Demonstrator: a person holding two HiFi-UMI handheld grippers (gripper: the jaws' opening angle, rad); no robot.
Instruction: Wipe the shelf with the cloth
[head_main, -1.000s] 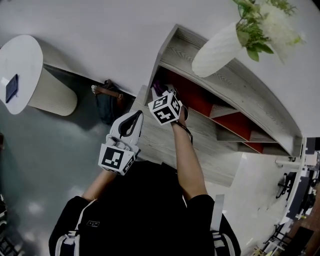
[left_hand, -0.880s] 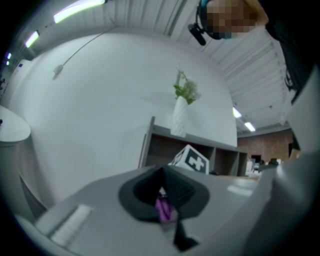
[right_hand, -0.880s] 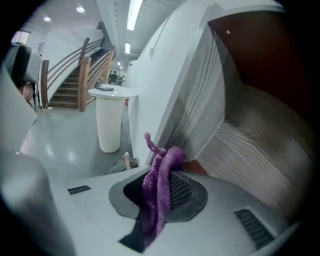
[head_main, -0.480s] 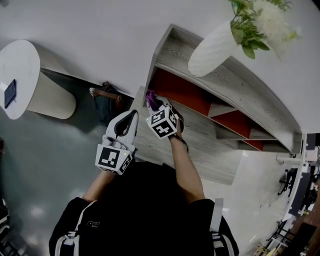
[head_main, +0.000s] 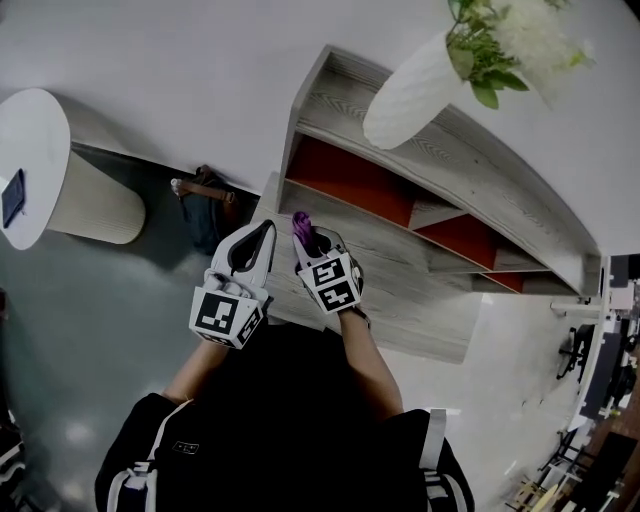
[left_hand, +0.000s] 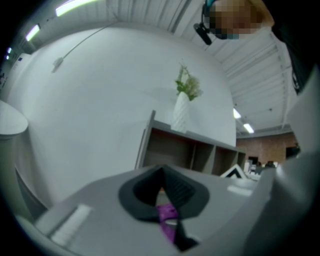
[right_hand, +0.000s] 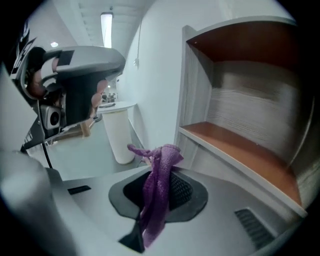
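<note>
A purple cloth (right_hand: 157, 195) hangs from my right gripper (right_hand: 164, 170), which is shut on it. In the head view that right gripper (head_main: 308, 233) holds the cloth (head_main: 300, 222) over the left end of the grey wooden shelf unit (head_main: 400, 262), just in front of its red-backed left compartment. The orange shelf board (right_hand: 240, 150) lies to the right in the right gripper view. My left gripper (head_main: 262, 235) hovers beside it at the unit's left edge, jaws shut. In its own view the left gripper (left_hand: 162, 176) shows a small purple bit in the slit between its pads.
A white ribbed vase (head_main: 410, 95) with greenery stands on the unit's top board. Left of the shelf on the floor are a dark bag (head_main: 205, 205) and a round white stand (head_main: 45, 150) that carries a phone. The white wall is behind.
My right gripper has drawn back out of the left compartment toward the person, cloth still in it. The left gripper has barely moved.
</note>
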